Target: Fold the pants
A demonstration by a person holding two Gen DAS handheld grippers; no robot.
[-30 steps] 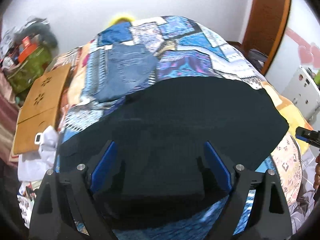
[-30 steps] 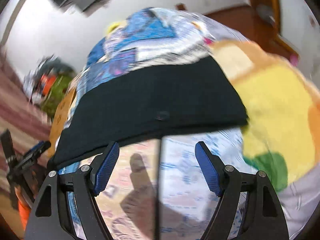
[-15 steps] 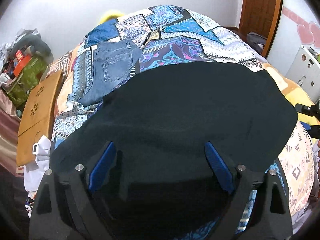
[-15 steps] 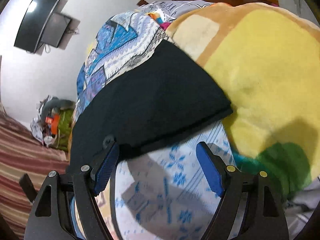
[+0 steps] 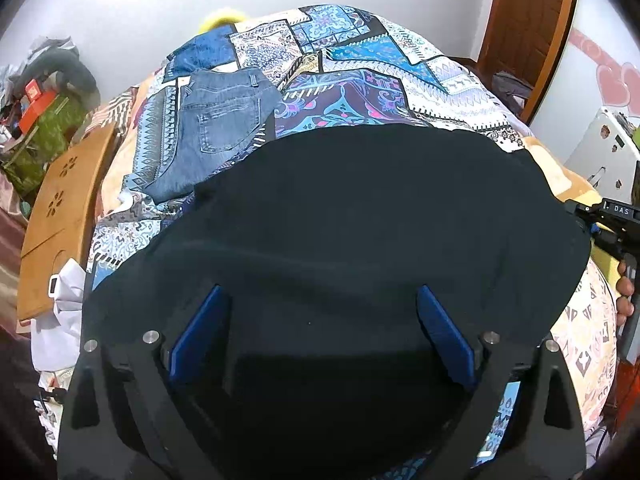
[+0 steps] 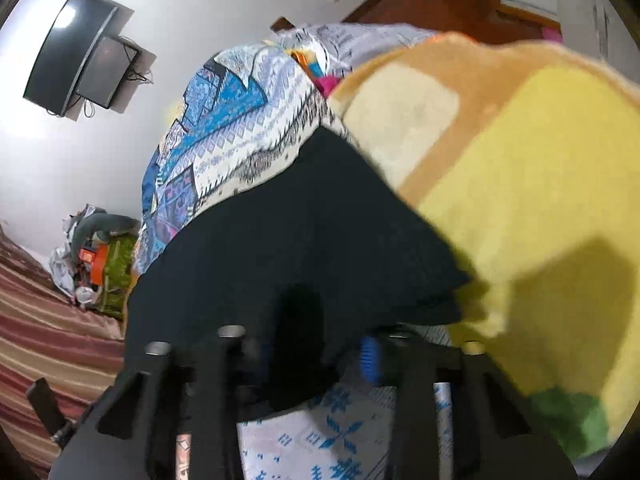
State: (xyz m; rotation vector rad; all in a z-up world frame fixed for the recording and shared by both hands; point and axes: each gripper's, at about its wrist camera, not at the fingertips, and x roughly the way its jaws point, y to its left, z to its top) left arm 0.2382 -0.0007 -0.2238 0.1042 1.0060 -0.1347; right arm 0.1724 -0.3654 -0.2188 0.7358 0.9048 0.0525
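Black pants (image 5: 352, 216) lie spread flat across the patterned bedspread (image 5: 360, 60). My left gripper (image 5: 320, 332) is open just above their near part, blue pads wide apart with the cloth between and under them. In the right wrist view the pants (image 6: 288, 240) run away to the left. My right gripper (image 6: 316, 348) has its jaws closed in on the near edge of the black cloth, which bunches between the fingers. The right gripper body also shows at the right edge of the left wrist view (image 5: 616, 220).
Folded blue jeans (image 5: 216, 120) lie at the far left of the bed. A wooden lap tray (image 5: 60, 216) leans beside the bed's left side. A yellow and orange blanket (image 6: 540, 200) lies right of the pants. A wall TV (image 6: 76, 56) and a clutter pile (image 6: 100, 256) are beyond.
My right gripper moved forward onto the pants' near edge and closed from wide open onto the cloth. My left gripper stayed open and shifted only slightly over the pants.
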